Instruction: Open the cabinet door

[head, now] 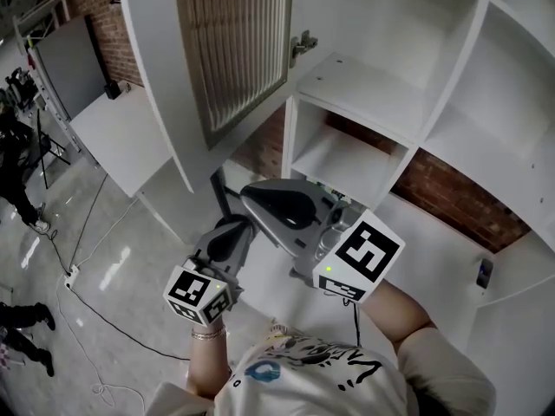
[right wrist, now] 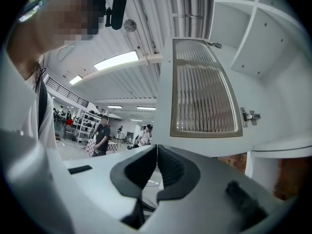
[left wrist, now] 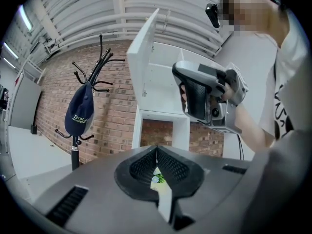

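Closest in, the left gripper (left wrist: 157,150) has its jaws brought together: the ribbed black pads meet at the tips, a narrow slit is left lower down, and nothing is clamped between them. Likewise the right gripper (right wrist: 157,148) has its jaws pressed shut, pad against pad, holding nothing. From the head view the two grippers sit side by side near the middle of the frame, the left one at about 7 o'clock of the right. Both point up the picture toward the cabinet (head: 373,89) and touch none of it. Just beyond them is the cabinet door (head: 227,50), a white frame round a ribbed glass pane. It stands swung wide open, clear of the cabinet front and apart from both grippers, at roughly 11 o'clock from them in the head view and at 1 o'clock above the jaws in the right gripper view. A metal hinge (head: 302,46) shows on its side toward the cabinet. Past the door the cabinet's white shelves spread from 12 to 3 o'clock, with a brick wall (head: 460,193) showing behind the lower compartments. Farther off, in the left gripper view, a coat stand (left wrist: 100,62) with a dark cap (left wrist: 80,113) hung on it stands at 10 o'clock against the brick. Farthest of all, in the right gripper view, some people (right wrist: 102,133) stand at 9 o'clock in a lit hall.
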Available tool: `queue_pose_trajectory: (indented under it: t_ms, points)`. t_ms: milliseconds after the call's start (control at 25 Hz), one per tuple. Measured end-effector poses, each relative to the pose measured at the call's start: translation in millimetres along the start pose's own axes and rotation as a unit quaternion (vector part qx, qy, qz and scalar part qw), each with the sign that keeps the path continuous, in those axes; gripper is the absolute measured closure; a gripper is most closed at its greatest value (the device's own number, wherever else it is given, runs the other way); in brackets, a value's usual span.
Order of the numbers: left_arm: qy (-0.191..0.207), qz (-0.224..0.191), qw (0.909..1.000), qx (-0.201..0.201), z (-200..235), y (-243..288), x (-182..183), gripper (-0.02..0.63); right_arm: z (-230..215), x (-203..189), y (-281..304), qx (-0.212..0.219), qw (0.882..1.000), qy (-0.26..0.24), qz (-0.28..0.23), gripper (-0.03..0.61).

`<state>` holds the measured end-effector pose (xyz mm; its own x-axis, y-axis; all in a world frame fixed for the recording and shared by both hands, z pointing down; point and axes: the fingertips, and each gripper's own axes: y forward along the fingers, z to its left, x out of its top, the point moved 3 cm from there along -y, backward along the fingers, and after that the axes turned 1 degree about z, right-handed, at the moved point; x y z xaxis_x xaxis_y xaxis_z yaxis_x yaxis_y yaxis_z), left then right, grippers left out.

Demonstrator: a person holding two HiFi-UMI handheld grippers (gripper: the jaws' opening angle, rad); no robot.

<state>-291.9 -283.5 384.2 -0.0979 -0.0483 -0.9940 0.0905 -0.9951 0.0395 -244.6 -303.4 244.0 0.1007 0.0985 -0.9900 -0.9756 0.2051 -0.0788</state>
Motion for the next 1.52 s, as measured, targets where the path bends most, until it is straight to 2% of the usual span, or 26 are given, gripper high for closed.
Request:
queue_pose_trajectory:
  t_ms: [320,600,800,1040,1360,1520]
  points:
    - [0.011,0.029,0.9990,-0.032,1,14,-9,0.598,-19,-15,-23,-0.056,0.998,0.030,0.012,0.549]
    - [0.010,0.048,0.9938,-0.099,-20,34,-30,0.598,-27,-45,-69,-0.140,0.989,0.050,0.026,0.549]
    - [0.011,0.057,0.9853,-0.161,-37,46,-50,0.598,-22,-75,-104,-0.207,0.976,0.057,0.039,0.549]
    - [0.009,0.074,0.9721,-0.223,-71,55,-69,0.598,-9,-101,-159,-0.291,0.952,0.084,0.041,0.549]
    - [-0.002,0.082,0.9507,-0.299,-134,55,-93,0.598,22,-143,-247,-0.412,0.901,0.125,0.064,0.549]
    - [0.007,0.092,0.9415,-0.324,-161,57,-103,0.598,34,-162,-279,-0.441,0.884,0.136,0.078,0.549]
